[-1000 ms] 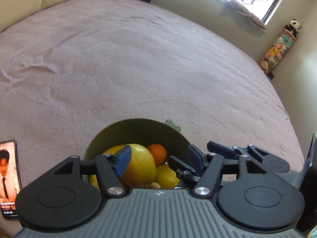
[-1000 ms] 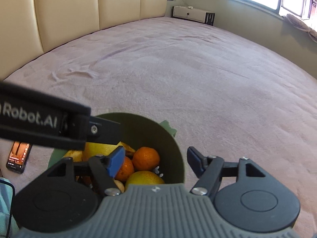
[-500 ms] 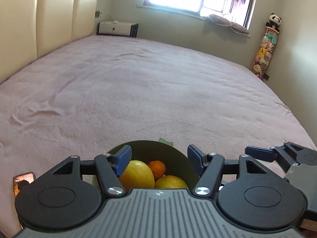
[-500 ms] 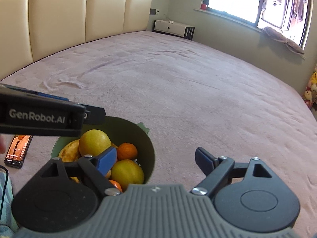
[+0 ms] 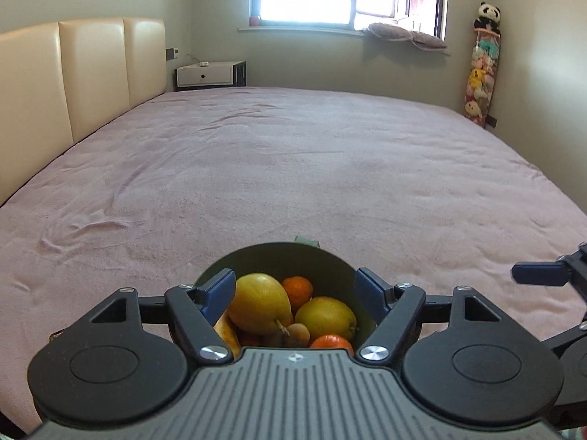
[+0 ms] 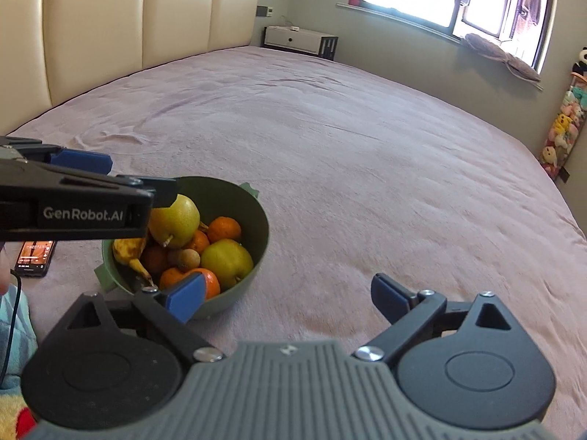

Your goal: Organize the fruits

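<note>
Right wrist view is showing the green bowl (image 6: 256,220) of fruit sitting on the bed (image 6: 367,146), both grippers having just been opening wide and empty, suggesting picking a fruit next.

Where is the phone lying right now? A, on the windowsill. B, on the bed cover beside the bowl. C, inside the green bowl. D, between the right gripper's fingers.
B: the phone lies flat on the bed cover, apart from the green bowl of fruit.
</note>
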The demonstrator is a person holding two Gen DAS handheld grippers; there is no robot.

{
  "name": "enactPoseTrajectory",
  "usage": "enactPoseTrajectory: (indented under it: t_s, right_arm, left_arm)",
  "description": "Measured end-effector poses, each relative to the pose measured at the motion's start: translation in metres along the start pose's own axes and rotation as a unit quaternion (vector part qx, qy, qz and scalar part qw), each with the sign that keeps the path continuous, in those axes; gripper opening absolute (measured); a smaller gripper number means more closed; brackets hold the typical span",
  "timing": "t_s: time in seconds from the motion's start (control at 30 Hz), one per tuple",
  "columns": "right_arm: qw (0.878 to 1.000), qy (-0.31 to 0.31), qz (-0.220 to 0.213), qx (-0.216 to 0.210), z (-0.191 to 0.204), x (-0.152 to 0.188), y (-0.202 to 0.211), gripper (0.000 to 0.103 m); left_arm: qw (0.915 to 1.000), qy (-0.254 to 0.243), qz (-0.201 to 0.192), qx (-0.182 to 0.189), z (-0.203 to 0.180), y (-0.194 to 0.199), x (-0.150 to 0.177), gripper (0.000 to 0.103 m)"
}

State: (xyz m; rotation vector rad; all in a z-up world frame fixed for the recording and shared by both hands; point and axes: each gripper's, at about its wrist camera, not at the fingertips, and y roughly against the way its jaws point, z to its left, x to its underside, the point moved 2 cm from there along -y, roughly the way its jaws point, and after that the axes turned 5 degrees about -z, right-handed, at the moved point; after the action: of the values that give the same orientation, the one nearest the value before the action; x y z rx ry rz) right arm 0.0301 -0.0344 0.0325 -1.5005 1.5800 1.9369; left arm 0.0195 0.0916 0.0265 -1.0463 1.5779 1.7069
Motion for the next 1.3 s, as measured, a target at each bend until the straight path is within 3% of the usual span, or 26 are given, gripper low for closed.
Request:
enactPoseTrajectory:
  t_s: [0.37, 0.6, 1.3]
  right_arm:
    - [0.999, -0.037, 0.02, 0.032, -0.022, 0.027, 0.007, 0.095]
    - [0.997, -0.047, 0.047, 0.038, -0.027, 0.038, -0.008, 0.095]
    - [0.996, -0.054, 0.054, 0.036, -0.03, 0.04, -0.01, 0.096]
  left_arm:
    - [0.9959, -0.024, 0.087, 0.007, -0.019, -0.014, 0.031, 0.087]
    - [0.9947, -0.031, 0.098, 0.007, -0.025, -0.016, 0.034, 0.087]
    - [0.9943, -0.034, 0.101, 0.008, -0.029, -0.016, 0.034, 0.087]
